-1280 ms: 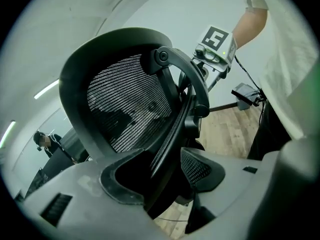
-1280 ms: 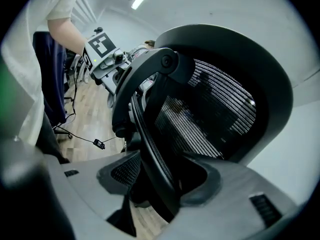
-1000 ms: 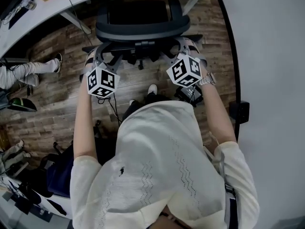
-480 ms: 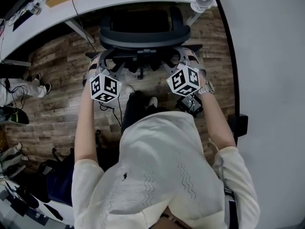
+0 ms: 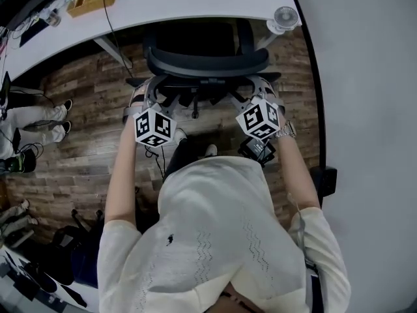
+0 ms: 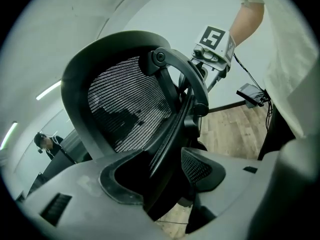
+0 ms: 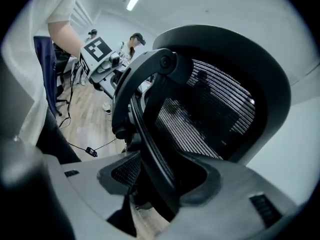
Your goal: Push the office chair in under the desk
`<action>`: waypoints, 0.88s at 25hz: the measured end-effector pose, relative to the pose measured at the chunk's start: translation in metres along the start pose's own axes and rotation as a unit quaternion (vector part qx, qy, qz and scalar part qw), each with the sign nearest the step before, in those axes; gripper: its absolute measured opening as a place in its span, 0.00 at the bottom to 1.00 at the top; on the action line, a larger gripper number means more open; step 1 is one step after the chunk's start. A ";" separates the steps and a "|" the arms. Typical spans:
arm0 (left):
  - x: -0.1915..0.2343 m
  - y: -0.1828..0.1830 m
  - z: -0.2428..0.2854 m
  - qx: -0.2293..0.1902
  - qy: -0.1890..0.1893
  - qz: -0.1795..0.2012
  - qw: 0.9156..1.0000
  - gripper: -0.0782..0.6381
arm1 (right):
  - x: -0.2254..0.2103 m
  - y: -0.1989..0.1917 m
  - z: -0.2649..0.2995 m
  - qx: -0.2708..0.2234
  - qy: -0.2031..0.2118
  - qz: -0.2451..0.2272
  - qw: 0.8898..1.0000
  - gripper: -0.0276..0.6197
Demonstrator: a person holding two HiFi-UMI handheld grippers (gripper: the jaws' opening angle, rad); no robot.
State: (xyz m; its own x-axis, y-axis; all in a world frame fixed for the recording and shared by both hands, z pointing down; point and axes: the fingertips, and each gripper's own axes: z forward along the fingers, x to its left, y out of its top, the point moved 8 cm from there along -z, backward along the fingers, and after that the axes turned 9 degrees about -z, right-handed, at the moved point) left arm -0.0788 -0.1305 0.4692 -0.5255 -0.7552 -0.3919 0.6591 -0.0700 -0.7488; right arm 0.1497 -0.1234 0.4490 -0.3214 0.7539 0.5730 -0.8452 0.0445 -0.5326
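Rolling forward, the office chair (image 5: 207,62) sits deeper beneath the white tabletop (image 5: 182,2) than a second ago, left hand-held gripper (image 6: 162,176) and right hand-held gripper (image 7: 162,181) each clamped on its back frame; the push looks nearly done.

1. Cream short-sleeved knit top (image 5: 221,240), with zigzag stitching down the back.
2. Silver watch (image 5: 285,131) on the right wrist.
3. Left hand-held gripper (image 6: 162,176) and right hand-held gripper (image 7: 160,179): grey, each carrying a black-and-white marker cube (image 5: 154,126).
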 end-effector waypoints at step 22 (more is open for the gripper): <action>0.075 -0.002 0.050 -0.009 -0.004 0.012 1.000 0.43 | -0.062 0.006 0.063 0.002 -0.003 0.011 1.000 0.40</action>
State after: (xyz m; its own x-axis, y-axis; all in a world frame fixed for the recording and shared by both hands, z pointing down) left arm -0.0926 -0.2199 0.4685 -0.5051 -0.7617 -0.4058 0.6617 -0.0399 -0.7487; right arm 0.1376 -0.2114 0.4492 -0.3432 0.7507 0.5645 -0.8390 0.0251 -0.5435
